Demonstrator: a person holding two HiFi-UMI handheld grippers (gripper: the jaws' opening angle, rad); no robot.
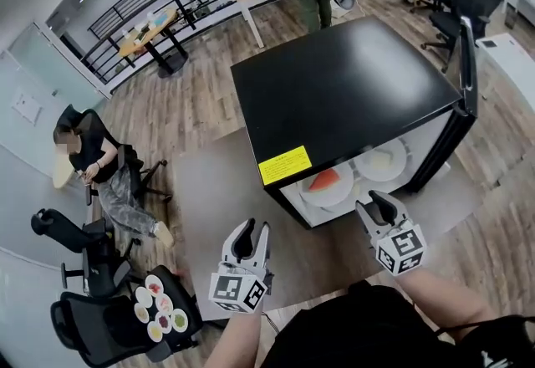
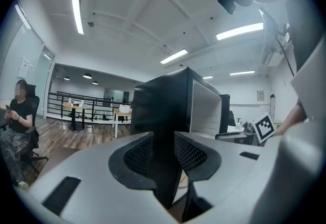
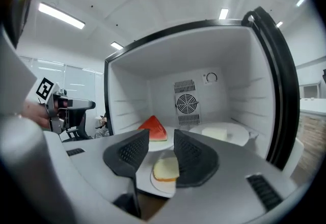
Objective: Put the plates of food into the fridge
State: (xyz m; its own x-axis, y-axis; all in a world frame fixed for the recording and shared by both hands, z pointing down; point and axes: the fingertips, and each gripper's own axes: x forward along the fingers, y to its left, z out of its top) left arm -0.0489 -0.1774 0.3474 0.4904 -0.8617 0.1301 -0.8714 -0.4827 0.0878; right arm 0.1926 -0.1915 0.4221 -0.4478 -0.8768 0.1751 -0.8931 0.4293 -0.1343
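Right claw (image 3: 162,139), mine, stood spread and empty at lower centre, facing the open fridge (image 3: 127,95). Just past its tips sat the bread plate (image 3: 164,171). The watermelon plate (image 3: 153,130) lay behind at left and the pale-block plate (image 3: 220,133) at right, all inside. Left claw (image 2: 164,140) gaped too, pinching nothing, facing the fridge's black side.
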